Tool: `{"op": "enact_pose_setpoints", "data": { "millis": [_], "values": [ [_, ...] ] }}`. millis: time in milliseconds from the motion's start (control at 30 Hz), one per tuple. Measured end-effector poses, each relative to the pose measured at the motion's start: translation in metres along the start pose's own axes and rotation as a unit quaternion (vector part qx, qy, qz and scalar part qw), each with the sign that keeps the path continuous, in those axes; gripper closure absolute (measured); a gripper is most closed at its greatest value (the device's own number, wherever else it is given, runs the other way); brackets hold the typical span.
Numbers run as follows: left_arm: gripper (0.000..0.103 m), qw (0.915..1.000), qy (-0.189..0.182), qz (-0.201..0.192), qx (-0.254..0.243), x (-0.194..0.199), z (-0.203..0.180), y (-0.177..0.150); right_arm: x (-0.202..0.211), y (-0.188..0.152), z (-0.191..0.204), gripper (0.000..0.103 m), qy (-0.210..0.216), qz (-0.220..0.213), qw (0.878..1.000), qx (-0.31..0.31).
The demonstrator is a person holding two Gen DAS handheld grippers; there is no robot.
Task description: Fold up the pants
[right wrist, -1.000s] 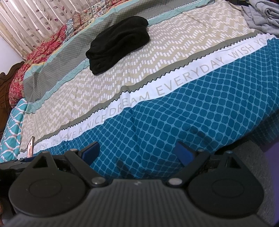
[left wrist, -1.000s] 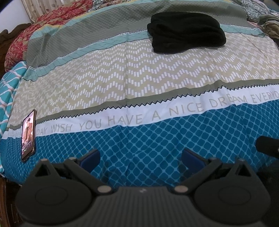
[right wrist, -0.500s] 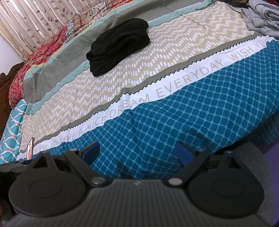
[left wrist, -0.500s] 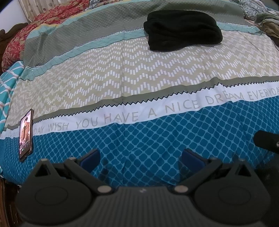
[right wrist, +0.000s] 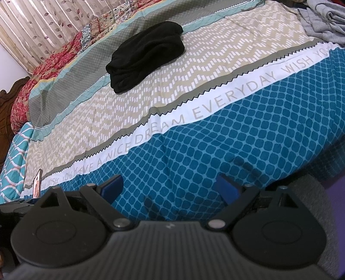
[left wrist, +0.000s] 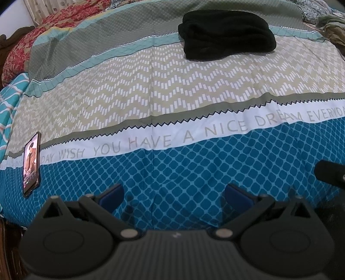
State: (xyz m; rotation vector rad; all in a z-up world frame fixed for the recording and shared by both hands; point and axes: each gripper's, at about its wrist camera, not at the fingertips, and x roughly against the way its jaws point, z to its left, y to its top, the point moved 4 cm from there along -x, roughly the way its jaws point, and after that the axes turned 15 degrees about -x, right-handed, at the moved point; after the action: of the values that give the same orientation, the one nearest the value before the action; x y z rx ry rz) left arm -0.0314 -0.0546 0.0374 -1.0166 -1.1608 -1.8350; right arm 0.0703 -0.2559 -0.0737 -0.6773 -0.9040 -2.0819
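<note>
Black fabric up top in the left wrist view: the pants sit in a folded bundle at the upper right of centre, lying on the tan zigzag band of the bedspread and reaching back onto the grey-green band behind. Down at the bottom edge, the left gripper is spread wide, blue fingertips far apart, nothing between them, only the blue lattice print below. A phone lies at the left edge with its screen lit. At the right edge a dark piece of the other tool pokes in, and olive clothing is heaped in the upper right corner.

Over to the right wrist view: the pants show upper left of centre, the same dark bundle, well apart from the tongs. The right gripper is also wide, blue fingertips parted over the blue print, holding nothing. The phone peeks up at the lower left. Grey clothes are piled in the upper right corner, and a leaf-print curtain hangs along the upper left.
</note>
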Motion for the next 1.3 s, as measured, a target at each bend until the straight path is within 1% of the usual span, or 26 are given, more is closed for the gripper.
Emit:
{"op": "enact_pose_setpoints", "data": {
  "millis": [733, 1300],
  "values": [
    [0.000, 1.0000, -0.003, 0.007, 0.000, -0.0034, -0.0005, -0.0024, -0.0001, 0.0010, -0.0006, 0.008, 0.000, 0.000, 1.000, 0.001],
    [0.000, 0.9998, -0.006, 0.018, -0.004, -0.0095, 0.0007, -0.0035, 0.0006, 0.0018, 0.0023, 0.008, 0.002, -0.012, 1.000, 0.004]
  ]
}}
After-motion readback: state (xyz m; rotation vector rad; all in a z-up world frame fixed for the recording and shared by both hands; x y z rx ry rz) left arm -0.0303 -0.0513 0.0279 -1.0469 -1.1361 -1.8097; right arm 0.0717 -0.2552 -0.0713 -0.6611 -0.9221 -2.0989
